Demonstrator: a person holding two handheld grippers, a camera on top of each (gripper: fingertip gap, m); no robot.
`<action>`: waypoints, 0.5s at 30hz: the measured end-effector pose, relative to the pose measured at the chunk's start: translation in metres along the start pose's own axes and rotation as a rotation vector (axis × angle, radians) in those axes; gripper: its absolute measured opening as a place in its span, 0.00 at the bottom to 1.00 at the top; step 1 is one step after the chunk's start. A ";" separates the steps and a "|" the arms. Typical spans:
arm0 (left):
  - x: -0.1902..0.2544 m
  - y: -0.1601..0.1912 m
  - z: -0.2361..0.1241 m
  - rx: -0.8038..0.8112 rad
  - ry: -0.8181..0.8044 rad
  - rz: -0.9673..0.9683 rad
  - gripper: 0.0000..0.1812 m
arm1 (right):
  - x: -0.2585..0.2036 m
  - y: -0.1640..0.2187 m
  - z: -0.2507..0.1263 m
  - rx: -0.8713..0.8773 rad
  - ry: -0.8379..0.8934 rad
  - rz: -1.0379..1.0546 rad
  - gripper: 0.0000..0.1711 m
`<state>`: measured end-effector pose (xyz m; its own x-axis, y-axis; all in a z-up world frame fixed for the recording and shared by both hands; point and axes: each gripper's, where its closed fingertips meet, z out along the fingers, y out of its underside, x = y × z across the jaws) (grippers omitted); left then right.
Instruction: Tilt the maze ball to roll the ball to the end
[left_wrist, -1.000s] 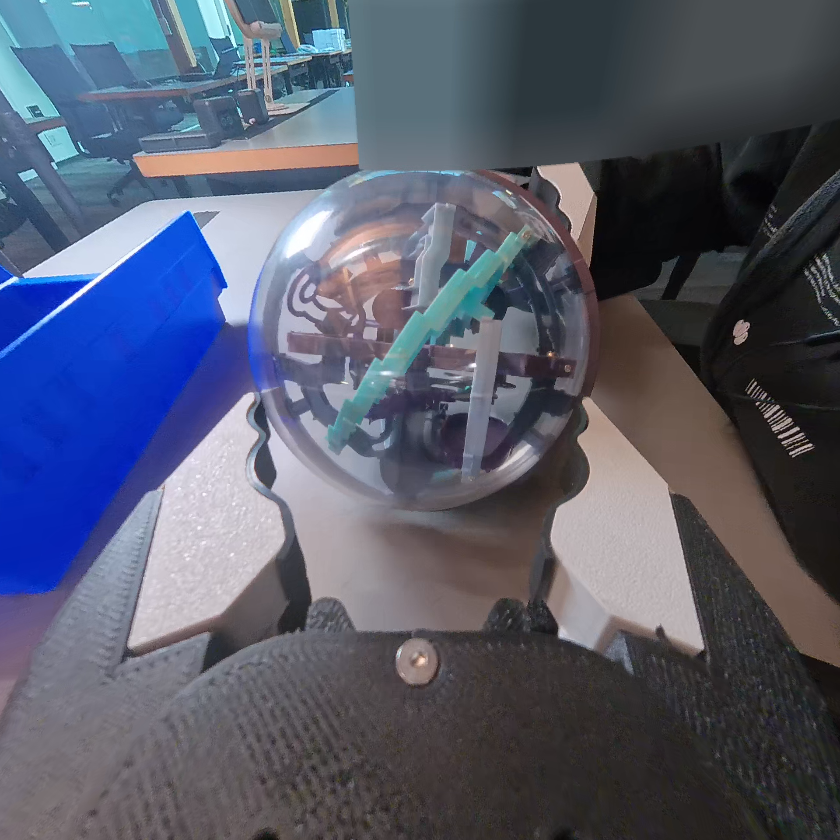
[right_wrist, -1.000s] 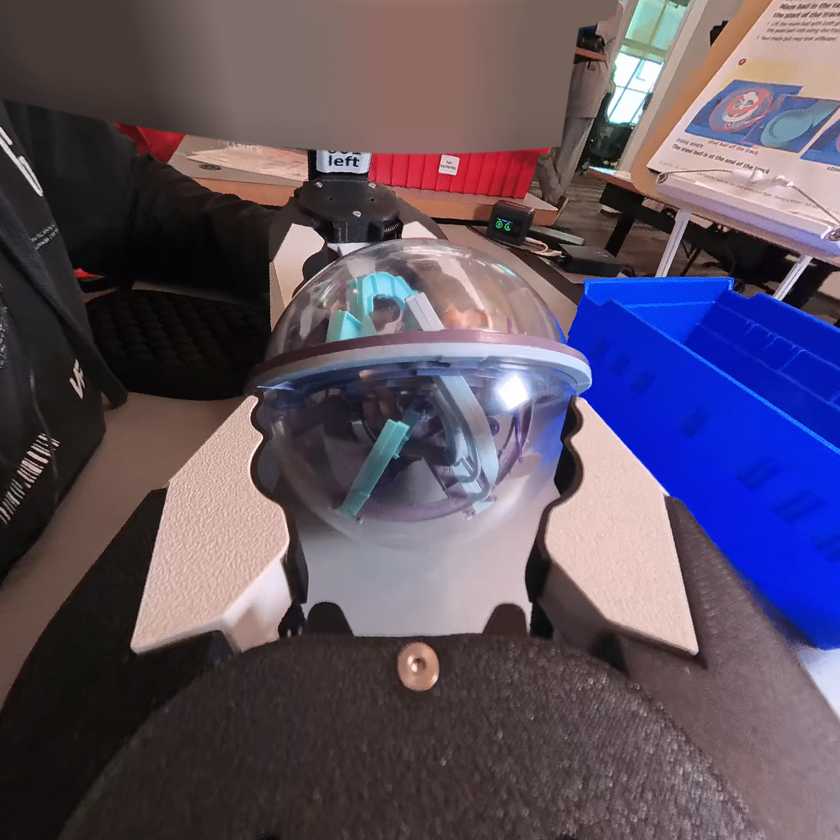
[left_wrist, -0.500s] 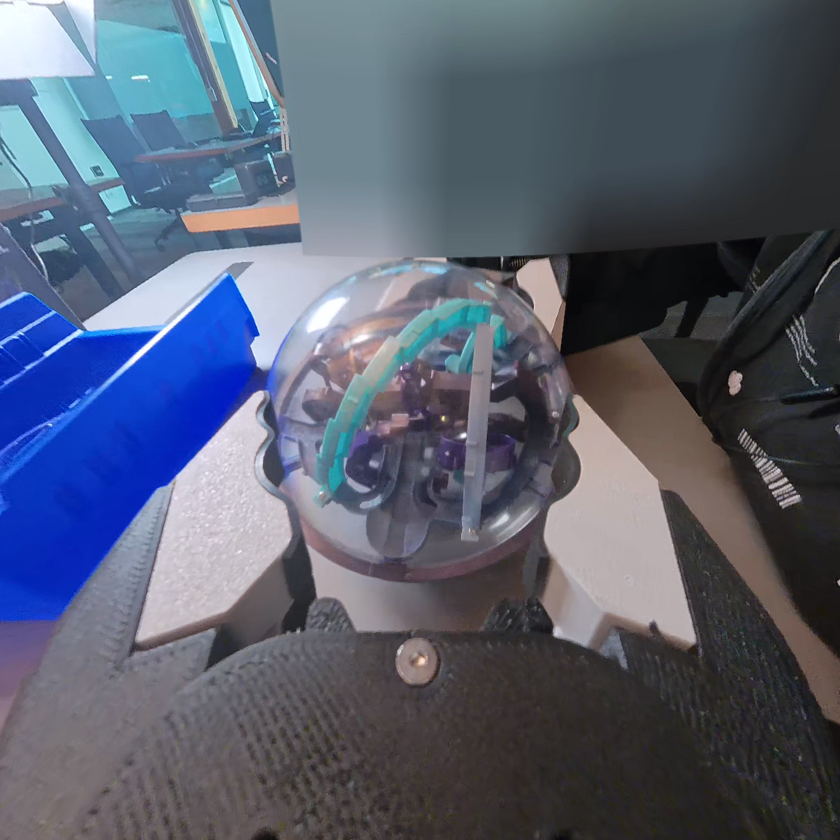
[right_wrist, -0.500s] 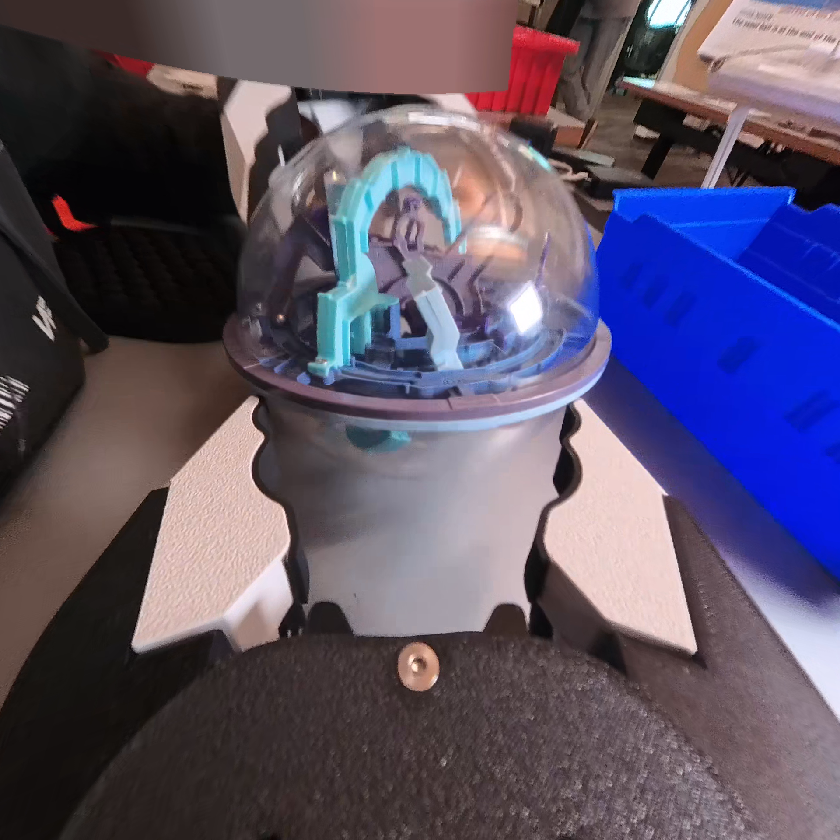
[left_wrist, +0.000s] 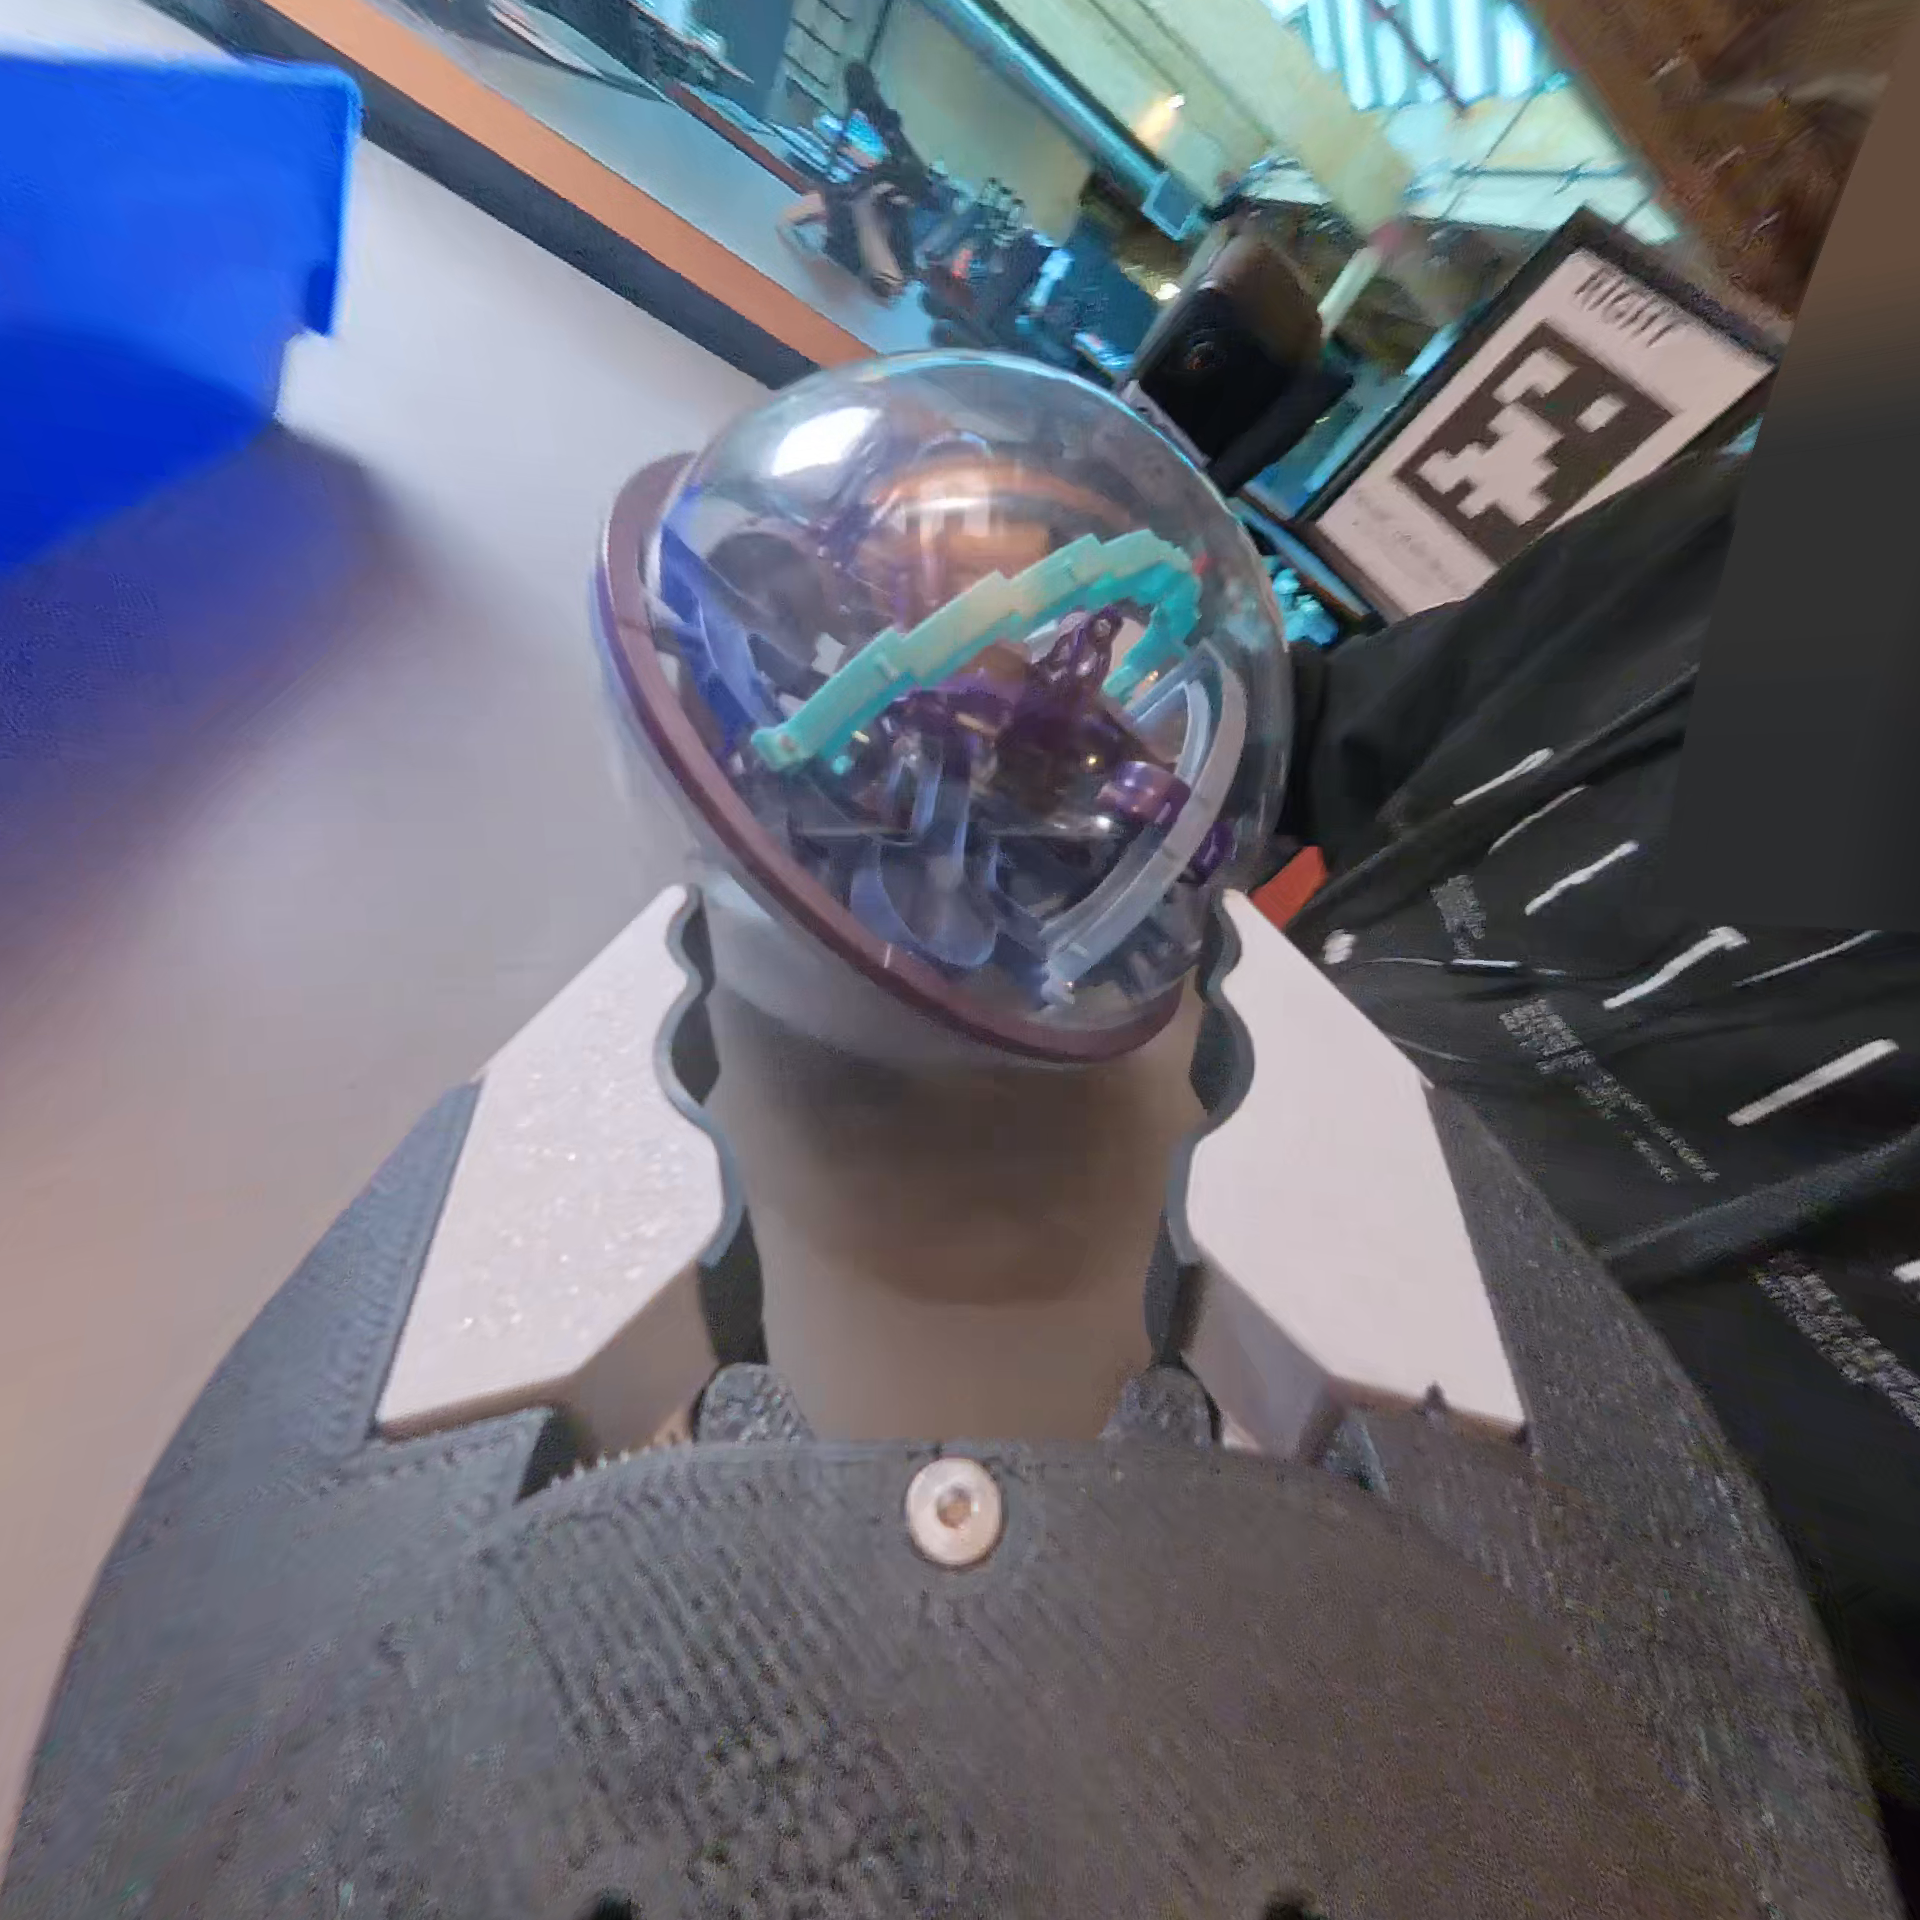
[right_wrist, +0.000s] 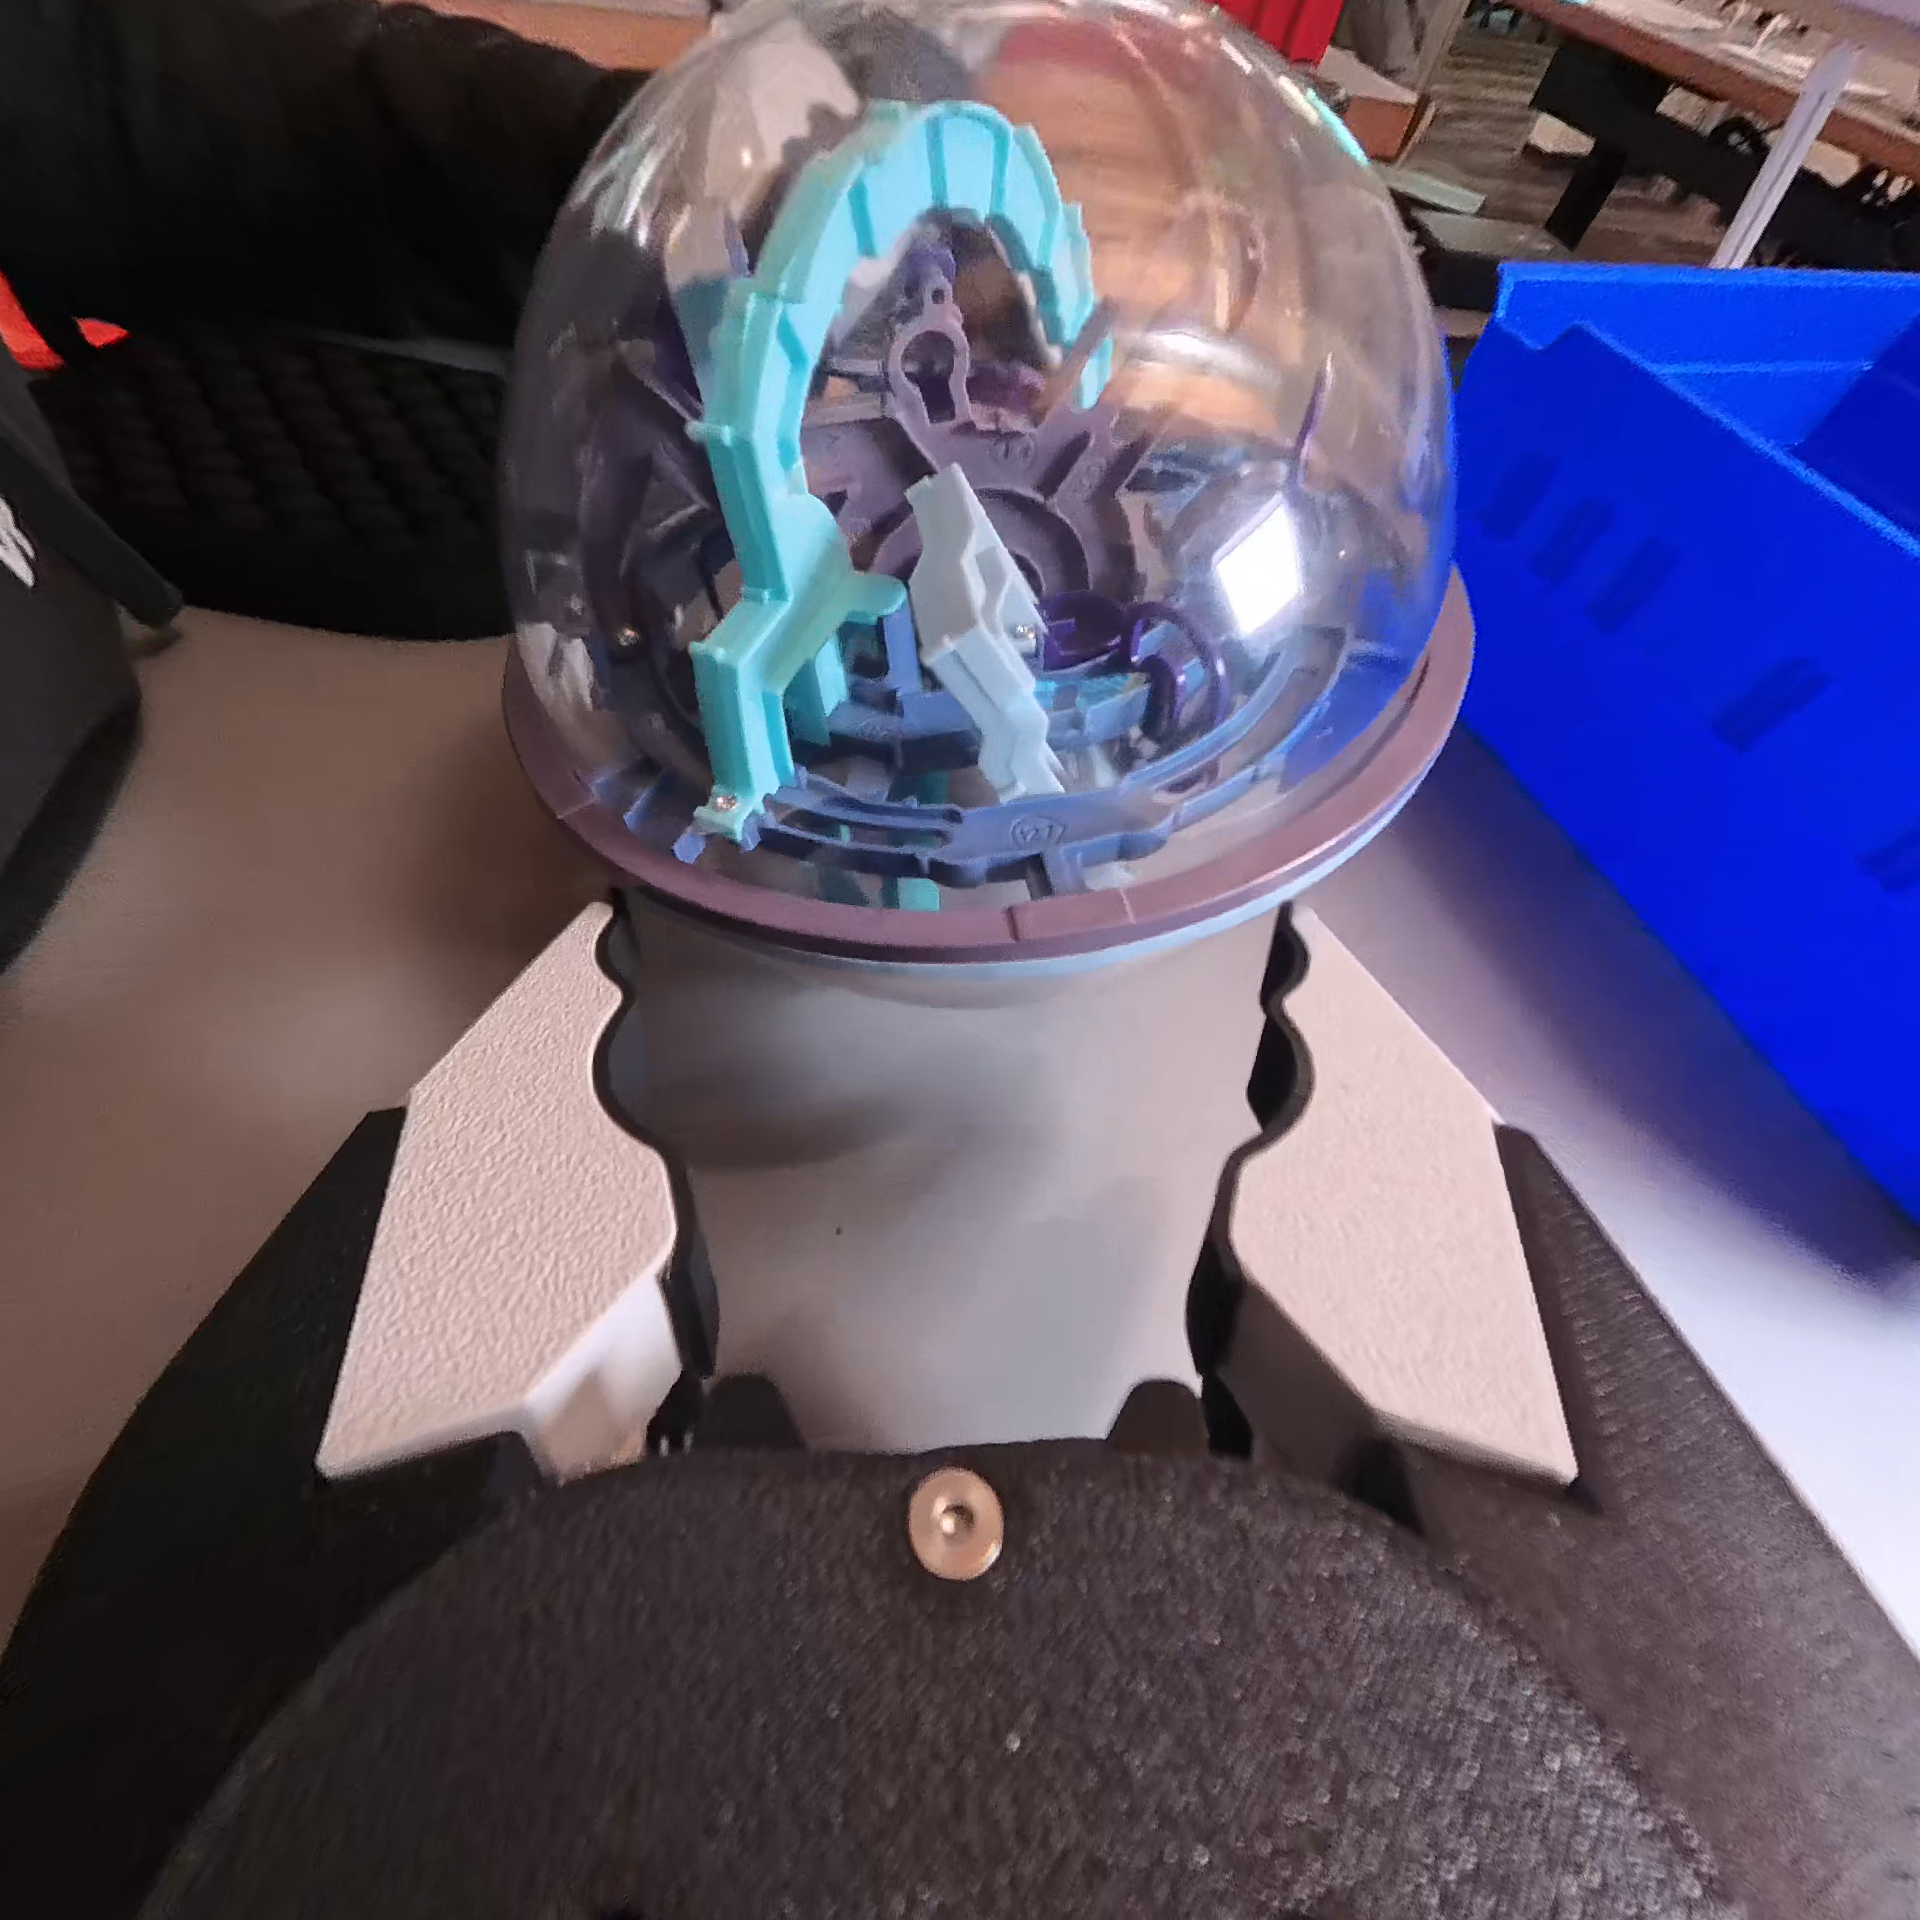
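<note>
Currently, left wrist view: one maze ball (left_wrist: 940, 707) sits at the tips of the left gripper (left_wrist: 948, 925), jaws closed on its lower half, purple seam ring tilted. One blue bin (left_wrist: 135, 260) upper left on the table (left_wrist: 260, 935). Right wrist view: right gripper (right_wrist: 951, 956) clamps the same ball below the ring, seam near level, one teal arch track (right_wrist: 800, 436) upright inside. Bin at right. No small ball discernible.

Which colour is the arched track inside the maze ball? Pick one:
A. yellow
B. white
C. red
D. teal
D: in the right wrist view the arched track inside the clear maze ball is teal, and the left wrist view shows the same teal arc.
</note>
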<state>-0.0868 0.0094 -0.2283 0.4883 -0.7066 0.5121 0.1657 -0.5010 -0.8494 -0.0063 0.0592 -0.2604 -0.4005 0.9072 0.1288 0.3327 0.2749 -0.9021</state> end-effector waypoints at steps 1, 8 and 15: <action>-0.001 0.001 0.001 -0.002 0.008 -0.032 0.50 | -0.002 0.003 -0.003 -0.014 -0.009 0.006 0.68; 0.001 -0.004 0.000 0.064 0.030 -0.127 0.39 | -0.012 -0.005 -0.035 0.037 -0.111 0.121 0.55; -0.003 -0.014 -0.004 0.168 0.012 -0.209 0.26 | -0.003 -0.005 -0.046 0.066 -0.164 0.245 0.36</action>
<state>-0.0942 0.0171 -0.2173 0.4183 -0.6032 0.6791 0.4023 -0.5473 -0.7339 0.0325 0.0699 -0.2378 -0.4497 0.8789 -0.1592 0.3819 0.0280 -0.9238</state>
